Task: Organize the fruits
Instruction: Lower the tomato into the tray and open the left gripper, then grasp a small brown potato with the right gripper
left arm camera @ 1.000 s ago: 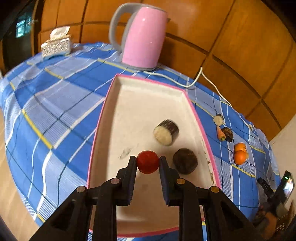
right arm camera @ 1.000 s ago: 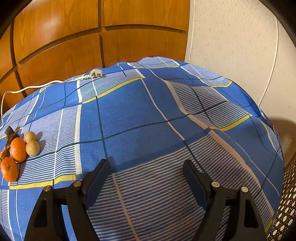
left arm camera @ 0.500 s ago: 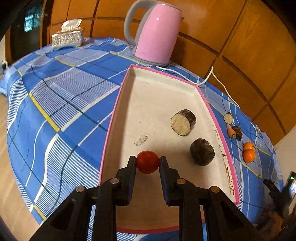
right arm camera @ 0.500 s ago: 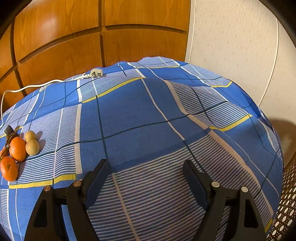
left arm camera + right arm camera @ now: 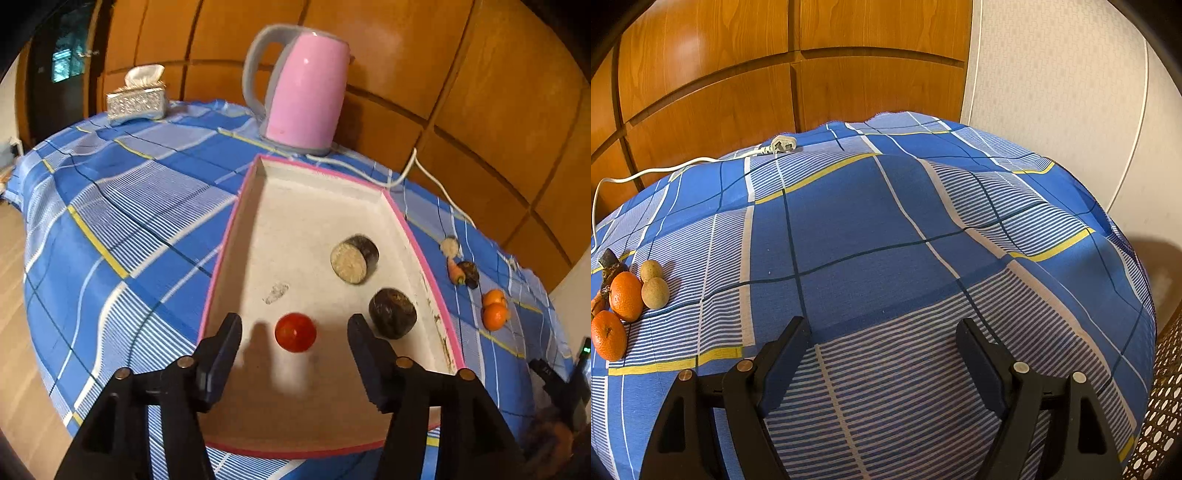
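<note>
Left tongs (image 5: 294,332) just opened, jaws clear of the small round red tomato (image 5: 295,332) now lying between them in the pink-rimmed white rectangular tray (image 5: 236,206). Right tongs (image 5: 882,339) released, empty, over the blue plaid-clothed table (image 5: 849,229).

I see a pink electric kettle (image 5: 304,88) on the blue checked tablecloth (image 5: 849,221), its white cord (image 5: 417,173) trailing to a plug (image 5: 783,144), and a tissue box (image 5: 136,99) far left.
</note>
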A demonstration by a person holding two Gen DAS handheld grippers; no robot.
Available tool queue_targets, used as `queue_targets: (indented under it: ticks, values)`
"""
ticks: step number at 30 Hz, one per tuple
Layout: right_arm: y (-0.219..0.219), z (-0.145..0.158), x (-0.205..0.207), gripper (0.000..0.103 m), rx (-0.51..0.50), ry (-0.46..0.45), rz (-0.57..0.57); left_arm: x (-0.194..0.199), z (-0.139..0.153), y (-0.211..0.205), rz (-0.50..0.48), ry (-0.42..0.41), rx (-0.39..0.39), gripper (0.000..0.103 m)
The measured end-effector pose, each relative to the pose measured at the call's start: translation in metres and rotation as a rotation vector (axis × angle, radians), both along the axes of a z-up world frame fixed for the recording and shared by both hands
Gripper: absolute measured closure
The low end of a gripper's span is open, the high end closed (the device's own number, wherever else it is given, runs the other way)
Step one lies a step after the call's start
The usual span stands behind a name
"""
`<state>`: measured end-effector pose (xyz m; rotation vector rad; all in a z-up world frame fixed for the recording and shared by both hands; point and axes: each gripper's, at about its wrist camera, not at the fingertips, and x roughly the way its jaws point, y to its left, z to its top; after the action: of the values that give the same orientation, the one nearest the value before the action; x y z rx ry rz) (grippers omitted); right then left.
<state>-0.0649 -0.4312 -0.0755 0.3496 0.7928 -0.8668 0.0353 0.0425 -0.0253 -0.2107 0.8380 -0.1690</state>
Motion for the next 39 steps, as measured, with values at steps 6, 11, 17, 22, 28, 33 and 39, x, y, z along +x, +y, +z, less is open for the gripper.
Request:
queue_targets:
  ticks: [6, 11, 17, 22, 28, 33, 39]
  values:
    - [0.000, -0.001, 0.000, 0.020, 0.000, 0.002, 0.000, -0.008, 0.001, 0.009, 0.032, -0.004, -0.016, 0.037]
    - [-0.004, 0.002, 0.003, 0.020, 0.025, 0.027, 0.007, -0.015, 0.008, 0.009, 0.036, -0.041, -0.034, 0.028]
    - [0.003, 0.020, 0.019, 0.043, 0.094, 0.015, 0.139, -0.016, 0.013, 0.016, 0.069, -0.068, -0.052, 0.021]
    - [0.030, 0.037, 0.046, 0.060, 0.143, -0.027, 0.360, -0.015, 0.010, 0.016, 0.073, -0.055, -0.038, 0.020]
    - [0.062, 0.028, 0.090, 0.066, 0.144, 0.061, 0.545, -0.014, 0.007, 0.016, 0.075, -0.043, -0.028, 0.018]
    - [0.077, 0.019, 0.110, 0.066, 0.119, 0.127, 0.613, -0.012, 0.003, 0.014, 0.070, -0.031, -0.018, 0.017]
    - [0.078, 0.012, 0.126, 0.075, 0.079, 0.158, 0.665, -0.010, -0.002, 0.014, 0.071, -0.013, -0.010, 0.017]
